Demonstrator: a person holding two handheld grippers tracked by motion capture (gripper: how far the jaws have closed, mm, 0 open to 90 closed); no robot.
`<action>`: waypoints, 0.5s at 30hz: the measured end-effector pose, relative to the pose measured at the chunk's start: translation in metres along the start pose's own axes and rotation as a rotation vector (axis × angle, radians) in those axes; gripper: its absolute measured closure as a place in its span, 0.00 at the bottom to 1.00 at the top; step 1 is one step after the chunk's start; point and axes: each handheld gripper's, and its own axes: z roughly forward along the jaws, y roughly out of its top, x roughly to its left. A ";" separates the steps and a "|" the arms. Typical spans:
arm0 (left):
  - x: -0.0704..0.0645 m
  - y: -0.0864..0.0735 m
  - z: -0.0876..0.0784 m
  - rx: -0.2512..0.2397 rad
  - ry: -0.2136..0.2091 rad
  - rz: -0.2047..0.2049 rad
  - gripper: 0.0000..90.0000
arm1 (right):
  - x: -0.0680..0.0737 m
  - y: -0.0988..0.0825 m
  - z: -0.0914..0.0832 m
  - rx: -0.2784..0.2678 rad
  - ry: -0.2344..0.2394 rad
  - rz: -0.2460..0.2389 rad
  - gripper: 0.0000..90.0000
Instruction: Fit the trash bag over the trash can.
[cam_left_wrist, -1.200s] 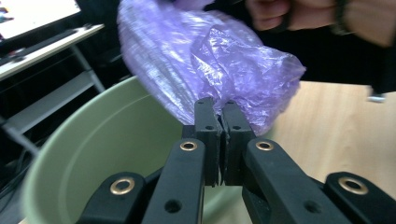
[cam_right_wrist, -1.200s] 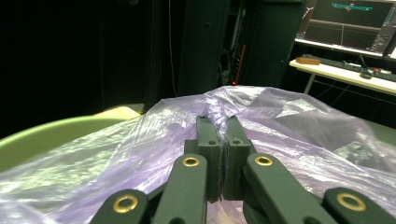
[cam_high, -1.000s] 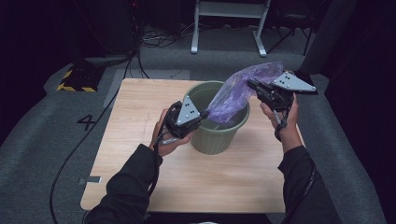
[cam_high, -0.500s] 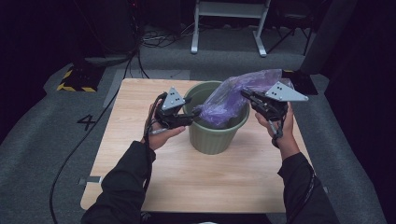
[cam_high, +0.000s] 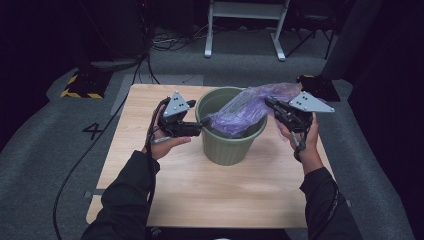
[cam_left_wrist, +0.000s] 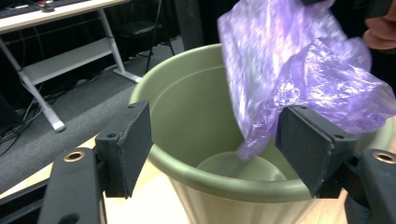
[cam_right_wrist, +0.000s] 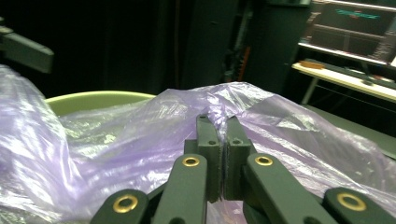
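Purple film, thin and crinkled, was what I had between the fingers of my right gripper (cam_right_wrist: 222, 140): they were pressed together on a pinched ridge of the plastic bag (cam_high: 245, 107), near its outer end. I took the green bin (cam_high: 229, 145) as my landmark. It stood upright near the middle of the wooden worktop (cam_high: 200, 185), and the bag lay slanted across its mouth, its lower end hanging down inside toward the bottom, its upper end lifted past the rim on my right-hand side.

My left gripper (cam_left_wrist: 215, 140) was at the bin's near-left rim with its fingers wide apart, holding nothing. The rim and the bag's drooping tip (cam_left_wrist: 254, 144) sat between them in that gripper's view, but the pads touched neither.

I judged the bag very light, limp and slippery, with no stiffness of its own; it would sag, fold and cling wherever it was unsupported, and a hard tug might stretch or tear it. The sensible hold for the free hand seemed the loose edge hanging just inside the rim, gathered into a bunch rather than taken as a single layer.

Beyond the bin, a white-legged frame (cam_high: 245, 25) stood on the grey floor.
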 end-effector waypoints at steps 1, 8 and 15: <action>0.002 0.000 0.002 0.002 0.001 -0.003 0.29 | -0.002 0.000 0.000 -0.002 -0.008 0.007 0.99; 0.008 -0.005 0.003 0.015 -0.031 -0.027 0.26 | -0.011 -0.003 0.000 -0.002 -0.078 0.042 0.99; 0.007 -0.005 -0.001 -0.004 -0.040 -0.027 0.25 | -0.016 -0.003 0.000 -0.017 -0.111 0.073 0.99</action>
